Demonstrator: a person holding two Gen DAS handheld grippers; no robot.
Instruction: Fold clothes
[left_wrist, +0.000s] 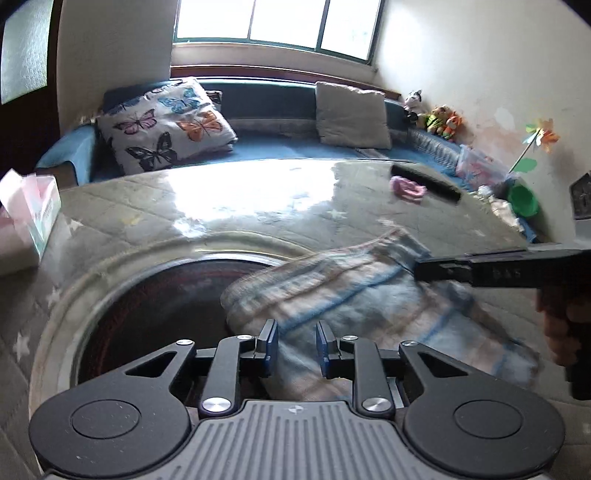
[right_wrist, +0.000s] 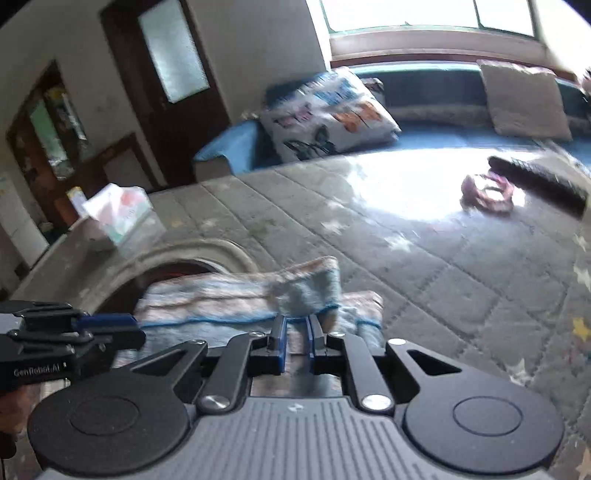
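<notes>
Striped cloth (left_wrist: 354, 295), pale with blue and pink lines, lies bunched on the quilted worktop (left_wrist: 221, 206), half over the dark round recess (left_wrist: 155, 302) sunk in that worktop.

Largest risk, as I judge it: the cloth could slide off the worktop's glossy cover and sag into the recess, spoiling any crease. Both views are blurred, which suggests quick motion; a fast pull could drag the whole bundle rather than fold it.

The right gripper (right_wrist: 295, 334) has narrow jaws, apparently pinching the cloth's raised near edge. If that bite is shallow, the edge could slip out. The left gripper (left_wrist: 293, 341) has its jaws partly apart with cloth between them, not yet closed on it, so the far side of the fold is unsecured.

Counted, largest first: one worktop, two cushions behind it, one striped cloth, one tissue pack (left_wrist: 29, 214) left of the recess, one black comb (left_wrist: 424, 182), one pink scrunchie (left_wrist: 408, 188) touching the comb.
</notes>
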